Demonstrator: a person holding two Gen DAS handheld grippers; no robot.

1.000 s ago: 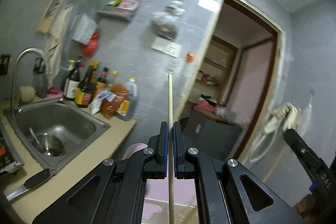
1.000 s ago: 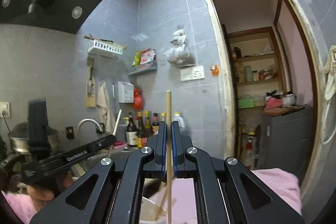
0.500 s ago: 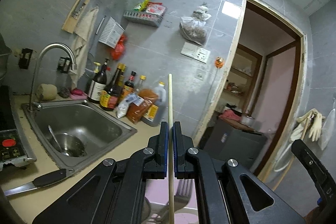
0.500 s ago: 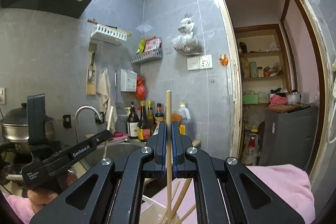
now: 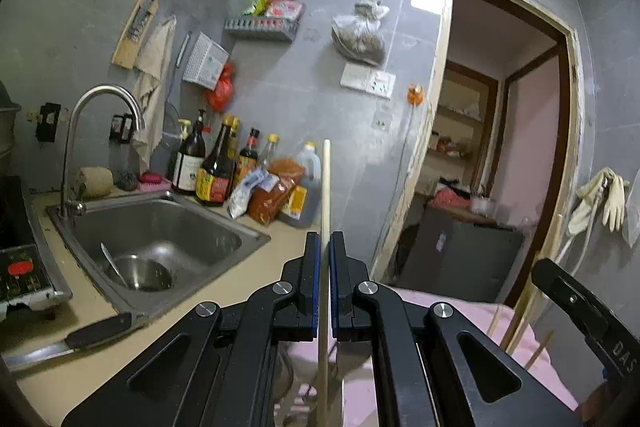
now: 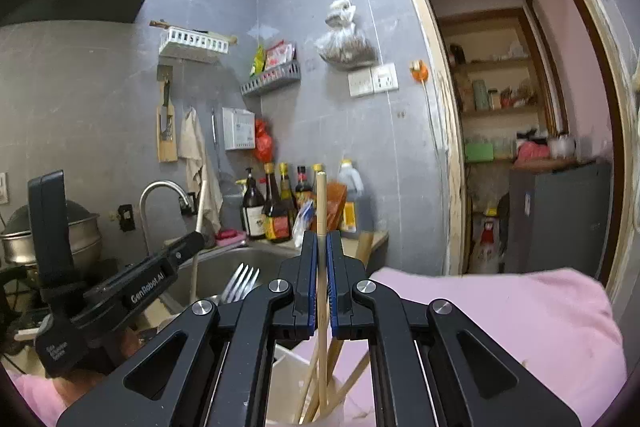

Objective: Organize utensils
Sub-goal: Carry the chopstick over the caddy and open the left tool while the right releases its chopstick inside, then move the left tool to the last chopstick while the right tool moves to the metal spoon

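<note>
My left gripper (image 5: 325, 239) is shut on a pale wooden chopstick (image 5: 326, 187) that stands upright and runs down between the jaws. My right gripper (image 6: 321, 237) is shut on another wooden chopstick (image 6: 321, 203), also upright. Its lower end reaches down into a white holder (image 6: 288, 383) that has several chopsticks (image 6: 352, 379) leaning in it. A metal fork (image 6: 240, 283) sticks up just left of my right gripper. The left gripper's body (image 6: 120, 291) shows at the left of the right wrist view, and the right gripper's body (image 5: 588, 319) at the right of the left wrist view.
A steel sink (image 5: 160, 239) with a bowl and spoon sits left, with a tap (image 5: 100, 115) and sauce bottles (image 5: 216, 163) behind it. A knife (image 5: 68, 339) lies on the counter's front edge. A pink cloth (image 6: 500, 327) lies below right. A doorway (image 5: 508, 147) opens right.
Both grippers have tilted downward and lowered with their chopsticks. The holder with chopsticks and the fork have come into the right wrist view.
</note>
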